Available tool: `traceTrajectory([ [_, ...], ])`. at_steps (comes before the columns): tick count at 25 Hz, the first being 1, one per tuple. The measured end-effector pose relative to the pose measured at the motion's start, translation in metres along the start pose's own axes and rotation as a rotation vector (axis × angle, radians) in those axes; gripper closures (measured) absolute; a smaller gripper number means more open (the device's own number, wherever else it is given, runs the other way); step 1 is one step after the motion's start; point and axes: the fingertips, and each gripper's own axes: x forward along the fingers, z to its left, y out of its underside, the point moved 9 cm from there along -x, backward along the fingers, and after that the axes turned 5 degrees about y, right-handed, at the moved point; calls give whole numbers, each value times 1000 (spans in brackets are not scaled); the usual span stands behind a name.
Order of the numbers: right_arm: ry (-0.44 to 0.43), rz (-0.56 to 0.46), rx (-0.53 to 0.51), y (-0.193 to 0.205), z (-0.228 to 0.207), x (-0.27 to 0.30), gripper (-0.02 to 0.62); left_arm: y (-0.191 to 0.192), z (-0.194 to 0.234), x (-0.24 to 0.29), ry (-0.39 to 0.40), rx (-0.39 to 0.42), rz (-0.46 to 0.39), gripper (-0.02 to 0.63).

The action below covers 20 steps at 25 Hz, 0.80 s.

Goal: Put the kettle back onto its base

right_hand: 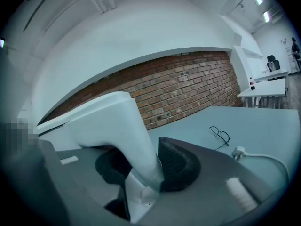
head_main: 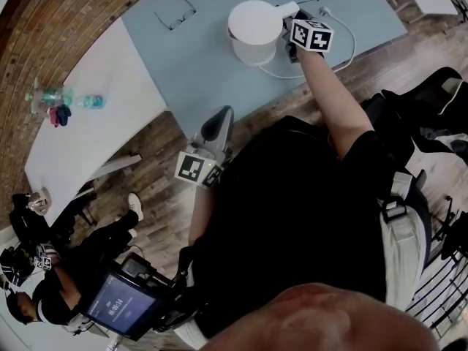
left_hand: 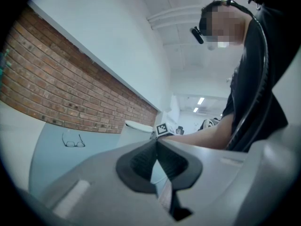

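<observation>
**Desk** (head_main: 197,64), blue-grey: carries the items below.
**Kettle** (head_main: 254,29), white: mid-desk. The right gripper (head_main: 291,29) is clenched on its handle (right_hand: 127,126). Resting or lifted cannot be told.
**Left gripper** (head_main: 221,119): at the desk's near edge, jaws pressed together, empty.
**Power cable** (head_main: 349,46): loops under the kettle. The base is not made out.
**Step:** carrying, probably.
**Next:** centre over the base, lower squarely, release.

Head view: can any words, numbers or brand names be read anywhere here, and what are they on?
None reads clearly.
Screen at lower left: a pale row of digits, too blurred to read.
Bottle: label too small to read.
Marker cubes: black-and-white square patterns, no words.
Kettle: plain white, no print visible.
</observation>
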Motion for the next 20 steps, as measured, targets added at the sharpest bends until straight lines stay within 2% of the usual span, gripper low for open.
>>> traceTrajectory([
  [9,66,10,11,7,-26,-9,459,3,1,8,28,-4,16,603],
  [20,65,17,19,10,-27,-7,458,1,3,5,13,1,16,603],
])
